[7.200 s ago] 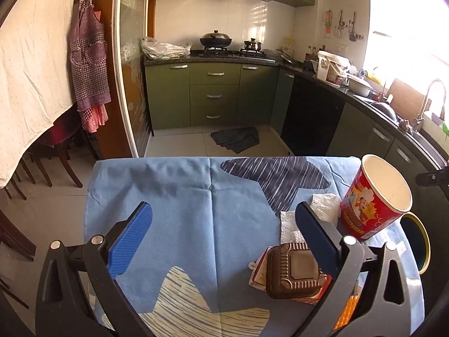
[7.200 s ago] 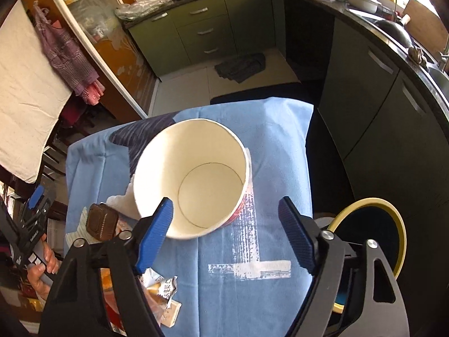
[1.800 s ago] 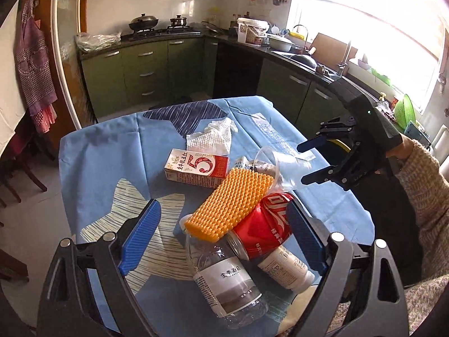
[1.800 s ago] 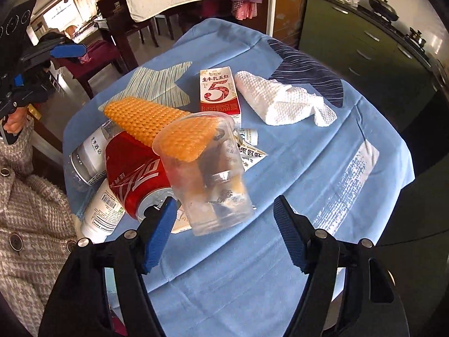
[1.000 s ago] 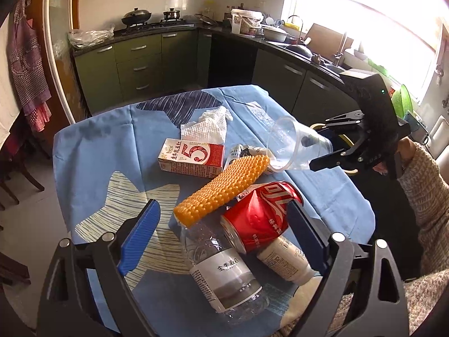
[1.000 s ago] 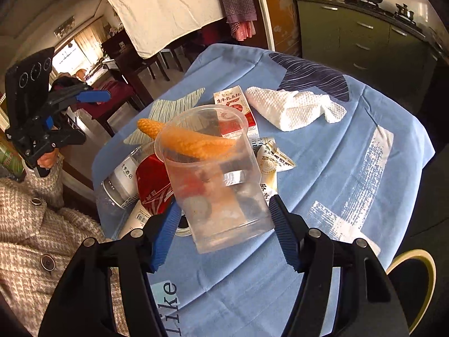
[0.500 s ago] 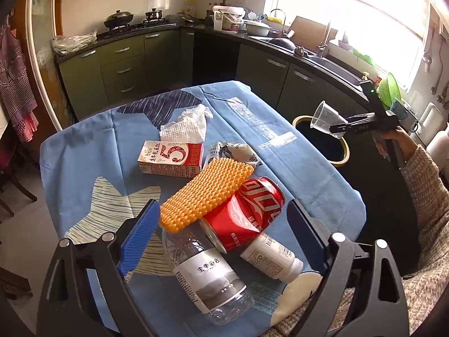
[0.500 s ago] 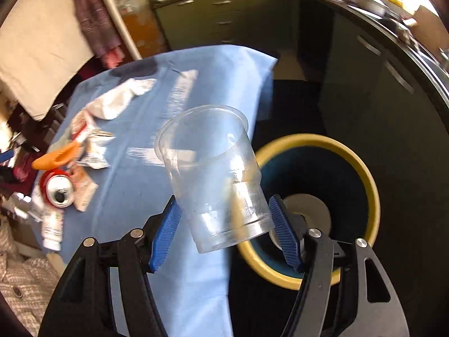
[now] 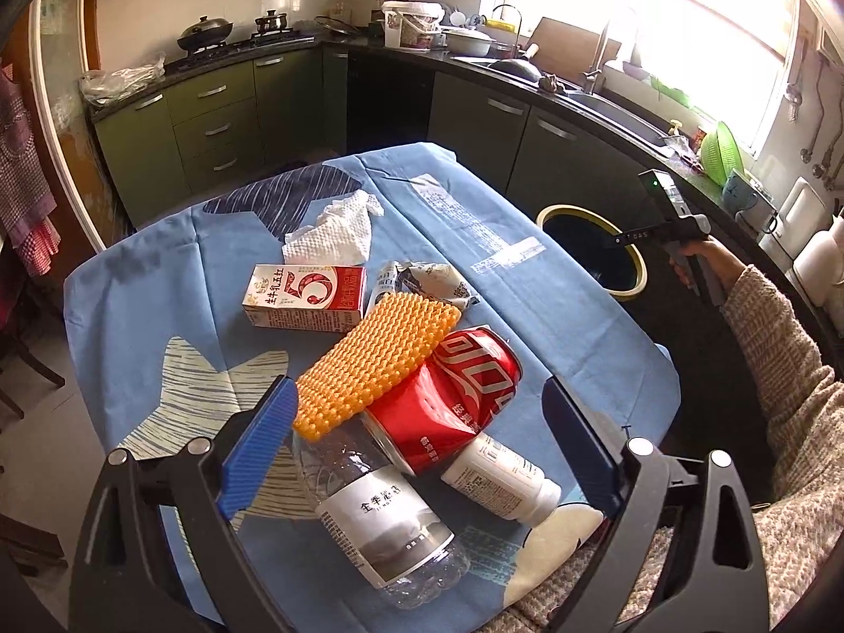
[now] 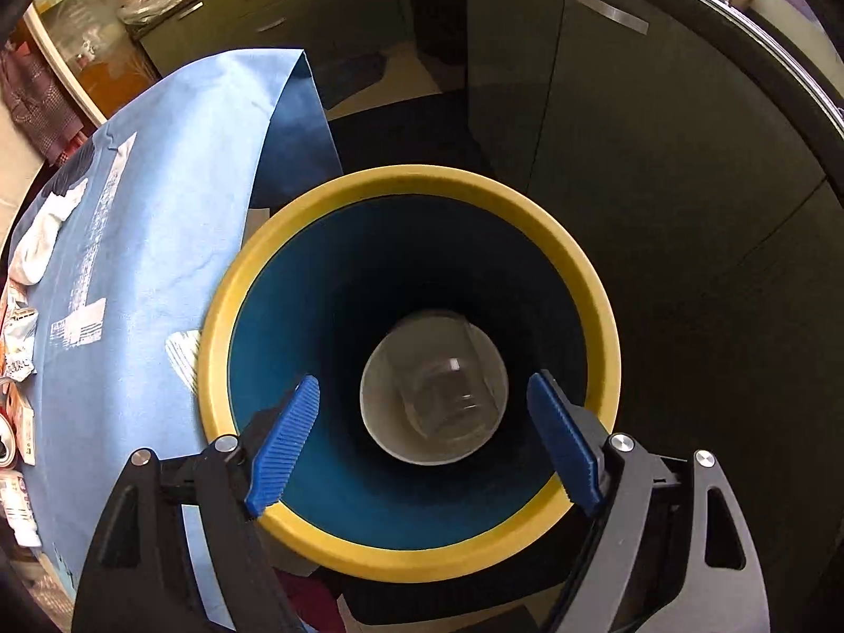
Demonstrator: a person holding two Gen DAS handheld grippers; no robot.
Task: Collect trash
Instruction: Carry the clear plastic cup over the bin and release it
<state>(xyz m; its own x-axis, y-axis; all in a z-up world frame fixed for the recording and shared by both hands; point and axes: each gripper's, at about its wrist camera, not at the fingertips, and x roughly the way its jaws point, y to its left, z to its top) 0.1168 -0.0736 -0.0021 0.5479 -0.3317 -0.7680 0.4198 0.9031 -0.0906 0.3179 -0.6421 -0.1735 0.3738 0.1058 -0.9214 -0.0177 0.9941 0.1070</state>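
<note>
Left gripper (image 9: 416,448): jaws released, spread wide, nothing pressed between the pads. It hangs tilted down over the near edge of the worktop (image 9: 132,285), which is covered by a blue cloth.

Trash on the worktop, from the near edge outward:
- A clear water bottle (image 9: 377,506) lies on its side, directly between the left jaws as seen from the left wrist.
- A small white bottle (image 9: 498,477) lies just beside it, touching the red can (image 9: 453,395).
- The red can lies on its side, dented, open end toward the camera.
- An orange nubbed pad (image 9: 372,364) rests across the water bottle and the red can.
- A red-and-white milk carton (image 9: 306,298) lies flat beyond the pad.
- A crumpled foil wrapper (image 9: 427,279) sits just beside the carton.
- A white paper towel (image 9: 332,235) lies crumpled farther back.

Right gripper (image 10: 422,446): jaws opening, nothing between them. It points steeply down over the mouth of the trash bin (image 10: 242,264), which has a yellow rim and a blue inner wall and stands on the floor just beside the worktop's edge. A clear plastic cup (image 10: 448,395) is inside the bin, apart from both pads, over a pale round shape at the bottom. In the left wrist view a hand (image 9: 701,261) in a knitted sleeve holds this gripper above the bin.
</note>
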